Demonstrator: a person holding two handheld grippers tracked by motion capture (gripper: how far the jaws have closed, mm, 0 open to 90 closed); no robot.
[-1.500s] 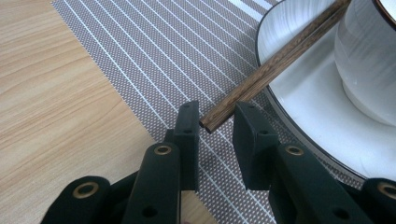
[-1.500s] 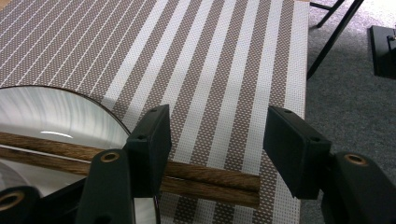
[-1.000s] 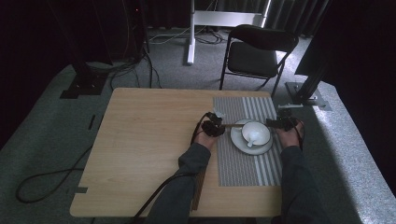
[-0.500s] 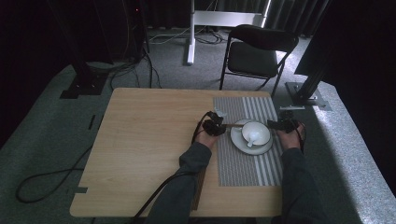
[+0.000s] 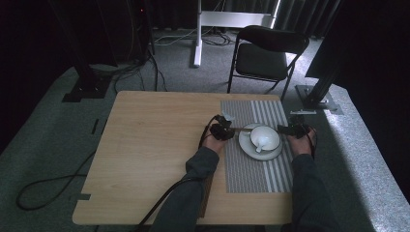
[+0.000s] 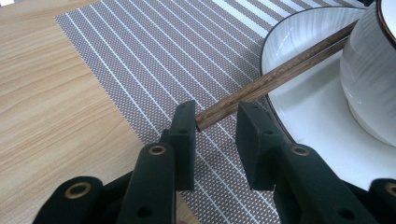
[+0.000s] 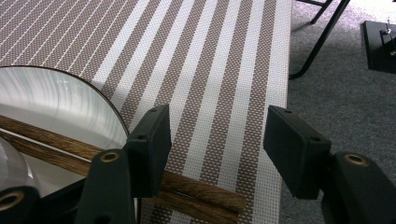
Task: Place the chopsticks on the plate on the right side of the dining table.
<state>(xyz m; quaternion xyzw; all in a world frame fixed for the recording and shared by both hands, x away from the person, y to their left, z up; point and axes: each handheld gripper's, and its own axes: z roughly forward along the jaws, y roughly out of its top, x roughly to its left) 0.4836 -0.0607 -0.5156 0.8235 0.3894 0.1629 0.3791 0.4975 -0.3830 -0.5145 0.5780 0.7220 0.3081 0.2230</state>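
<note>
Chopsticks (image 6: 275, 77) across plate (image 5: 246, 145) rim beside cup (image 5: 263, 137), left tool (image 6: 212, 123) spread, just been opening, chopstick tip between jaws unpinched, right tool (image 7: 217, 140) spread, striped mat (image 5: 251, 169) on surface (image 5: 154, 145)

High view overhead and far; both tool views close, sharing the plate (image 6: 299, 107).

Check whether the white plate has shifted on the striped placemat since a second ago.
No. In the high view the white round plate sits at the same spot on the grey striped placemat, equally near the mat's right edge as before.
</note>
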